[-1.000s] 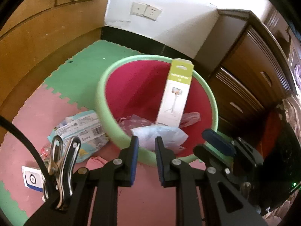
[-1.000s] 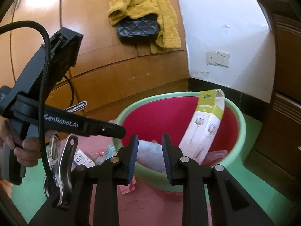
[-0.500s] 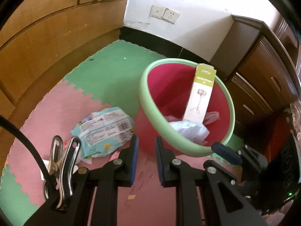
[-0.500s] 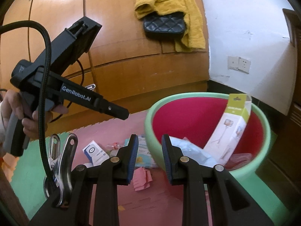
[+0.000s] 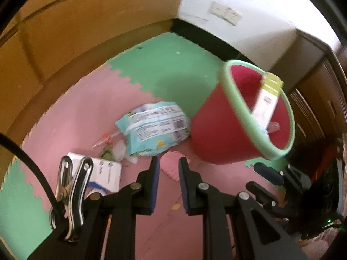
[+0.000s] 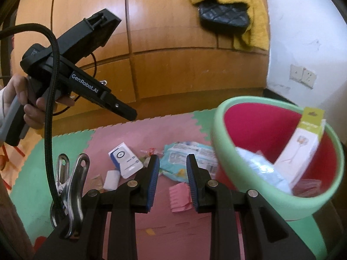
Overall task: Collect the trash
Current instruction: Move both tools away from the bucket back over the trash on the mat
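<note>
A red bin with a green rim (image 5: 216, 134) (image 6: 238, 166) stands on the foam mat, with a white and green box (image 5: 266, 101) (image 6: 303, 149) and a crumpled bag inside. Left of it on the pink mat lie a light-blue wipes packet (image 5: 154, 127) (image 6: 190, 156), a white and blue small box (image 5: 106, 173) (image 6: 124, 160), a pink paper (image 5: 171, 166) (image 6: 179, 195) and small wrappers (image 5: 106, 138). My left gripper (image 5: 169, 169) hangs above the pink paper, open and empty. My right gripper (image 6: 172, 173) is also open and empty, over the same litter.
In the right wrist view a hand (image 6: 19, 95) holds the left gripper's black body (image 6: 86, 84) at upper left. Wooden cabinet doors (image 6: 173, 69) stand behind, with a yellow garment and black bag (image 6: 225, 15) hanging. Dark drawers (image 5: 314, 108) flank the bin.
Both views have swung left, off the bin and onto the litter on the floor. The bin now sits at the right of each view. Both jaws kept the same gap.
</note>
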`<state>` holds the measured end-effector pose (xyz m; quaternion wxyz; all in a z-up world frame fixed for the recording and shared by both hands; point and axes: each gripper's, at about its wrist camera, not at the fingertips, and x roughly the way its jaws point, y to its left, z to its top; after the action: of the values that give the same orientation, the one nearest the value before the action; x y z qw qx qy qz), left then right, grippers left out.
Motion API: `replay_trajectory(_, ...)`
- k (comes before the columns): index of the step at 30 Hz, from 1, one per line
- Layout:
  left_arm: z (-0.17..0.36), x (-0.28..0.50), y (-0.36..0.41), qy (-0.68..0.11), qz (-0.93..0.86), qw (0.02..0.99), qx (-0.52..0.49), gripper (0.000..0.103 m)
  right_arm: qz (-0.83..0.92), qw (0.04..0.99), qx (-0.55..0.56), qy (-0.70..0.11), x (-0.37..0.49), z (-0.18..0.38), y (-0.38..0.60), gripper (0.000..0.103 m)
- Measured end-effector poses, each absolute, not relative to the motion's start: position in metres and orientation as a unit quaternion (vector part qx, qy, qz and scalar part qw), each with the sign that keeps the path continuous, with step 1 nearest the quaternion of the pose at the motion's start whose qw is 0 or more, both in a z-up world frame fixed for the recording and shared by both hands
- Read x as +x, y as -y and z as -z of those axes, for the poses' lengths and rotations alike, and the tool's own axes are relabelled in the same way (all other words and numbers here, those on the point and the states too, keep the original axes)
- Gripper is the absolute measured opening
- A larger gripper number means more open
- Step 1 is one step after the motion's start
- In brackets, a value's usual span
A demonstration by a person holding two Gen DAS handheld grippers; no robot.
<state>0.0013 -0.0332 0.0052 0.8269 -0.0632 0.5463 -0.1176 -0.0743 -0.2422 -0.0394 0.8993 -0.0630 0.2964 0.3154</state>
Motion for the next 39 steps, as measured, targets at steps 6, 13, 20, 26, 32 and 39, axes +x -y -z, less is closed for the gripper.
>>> replay_trajectory(6, 0.007, -0.002, -0.01, -0.553, 0.084, 0.825, -0.081, 0.017, -0.336, 0.881, -0.052, -0.33, -0.06, 0.055, 0.22, 0.027)
replay_trajectory(13, 0.045, 0.005, -0.056, -0.576, 0.039, 0.81, -0.106, 0.017, -0.357, 0.854, -0.037, -0.376, -0.048, 0.083, 0.19, 0.029)
replay_trajectory(20, 0.077, 0.011, -0.085, -0.592, 0.016, 0.798, -0.114, 0.017, -0.358, 0.836, -0.046, -0.413, -0.039, 0.109, 0.169, 0.029)
replay_trajectory(26, 0.097, 0.019, -0.1, -0.599, 0.007, 0.793, -0.111, 0.02, -0.363, 0.809, -0.111, -0.45, -0.031, 0.121, 0.145, 0.029)
replay_trajectory(32, 0.117, 0.027, -0.117, -0.602, -0.004, 0.791, -0.11, 0.024, -0.378, 0.76, -0.145, -0.508, -0.018, 0.137, 0.108, 0.03)
replay_trajectory(39, 0.147, 0.039, -0.146, -0.608, -0.027, 0.783, -0.129, 0.042, -0.361, 0.738, -0.074, -0.566, 0.004, 0.163, 0.076, 0.041)
